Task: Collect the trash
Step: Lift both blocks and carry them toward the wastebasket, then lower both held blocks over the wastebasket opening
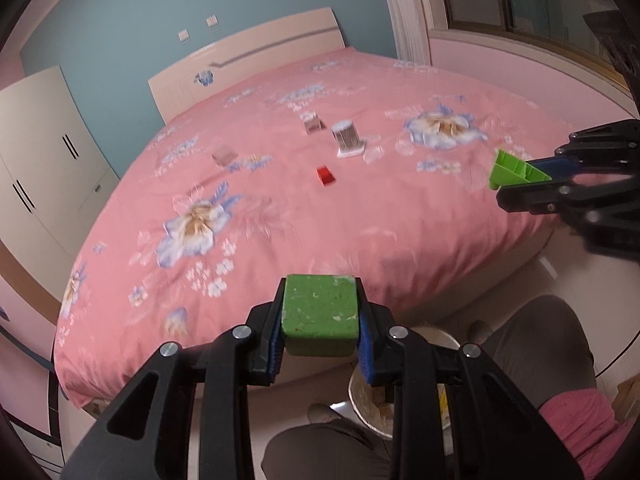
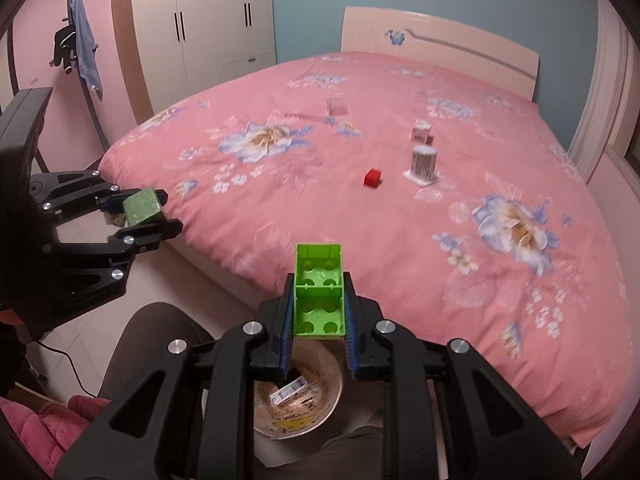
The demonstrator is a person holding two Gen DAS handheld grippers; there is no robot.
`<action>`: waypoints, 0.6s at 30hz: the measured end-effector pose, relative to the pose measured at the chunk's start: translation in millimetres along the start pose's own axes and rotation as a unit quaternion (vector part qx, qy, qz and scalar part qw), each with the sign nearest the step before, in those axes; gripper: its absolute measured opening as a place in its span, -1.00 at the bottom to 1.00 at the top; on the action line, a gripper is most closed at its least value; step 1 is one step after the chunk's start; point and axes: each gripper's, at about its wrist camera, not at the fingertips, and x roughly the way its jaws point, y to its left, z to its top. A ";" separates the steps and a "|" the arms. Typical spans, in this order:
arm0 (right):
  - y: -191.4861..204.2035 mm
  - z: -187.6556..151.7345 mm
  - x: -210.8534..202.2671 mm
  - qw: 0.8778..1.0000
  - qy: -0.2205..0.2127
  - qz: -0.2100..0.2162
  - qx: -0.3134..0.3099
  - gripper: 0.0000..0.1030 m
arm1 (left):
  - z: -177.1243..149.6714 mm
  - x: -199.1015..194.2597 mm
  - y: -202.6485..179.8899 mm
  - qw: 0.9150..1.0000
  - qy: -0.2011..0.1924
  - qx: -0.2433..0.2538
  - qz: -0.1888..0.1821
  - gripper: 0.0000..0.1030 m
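So on the left, a dark green block (image 1: pixel 319 312) is clamped between the blue pads of the left gripper (image 1: pixel 320 322), jaws only a little apart, just the block's width. It's held out past the near edge of the bed (image 2: pixel 400 240), above the floor. A basket (image 2: pixel 334 394) with paper scraps in it can be seen on the floor below, between the person's knees (image 2: pixel 156 344). Further right, a bright green plastic brick (image 2: pixel 319 292), hollow side up, is pinched in the right gripper (image 2: pixel 319 322), jaws about as closed as they go, right over that basket. Left out on the pink floral cover: a red cube (image 2: pixel 373 178), a striped can (image 2: pixel 423 162) on a white card, and two small boxes farther back, kinda blurry.
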 end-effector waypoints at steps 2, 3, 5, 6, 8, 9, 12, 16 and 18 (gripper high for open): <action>0.8 -5.8 8.9 1.000 0.009 0.005 0.005 -0.56 | -7.2 10.0 -1.7 1.000 0.014 0.001 -0.004 -0.38; 1.6 -9.2 13.8 1.000 0.015 0.008 0.007 -0.57 | -10.0 13.8 -2.5 1.000 0.019 0.001 -0.006 -0.38; 2.7 -17.9 25.6 0.999 0.030 0.012 0.011 -0.57 | -17.0 23.7 -4.8 0.999 0.033 0.002 -0.010 -0.38; 2.9 -20.8 29.9 0.999 0.035 0.015 0.013 -0.57 | -20.6 28.7 -6.0 0.999 0.039 0.002 -0.010 -0.38; 2.9 -29.5 42.0 0.998 0.049 0.023 0.021 -0.56 | -26.5 37.5 -8.1 0.999 0.050 0.003 -0.012 -0.38; 2.9 -34.0 48.3 0.998 0.056 0.026 0.023 -0.57 | -30.1 43.5 -9.2 0.998 0.057 0.001 -0.014 -0.38; 4.0 -45.7 64.1 0.996 0.076 0.035 0.030 -0.56 | -41.4 60.2 -12.6 0.997 0.078 0.000 -0.020 -0.38; 7.6 -63.1 88.5 0.993 0.107 0.045 0.033 -0.56 | -56.1 81.6 -17.1 0.994 0.107 -0.002 -0.031 -0.38; 9.3 -72.2 100.6 0.991 0.122 0.050 0.035 -0.56 | -64.0 92.8 -20.2 0.992 0.122 -0.004 -0.041 -0.38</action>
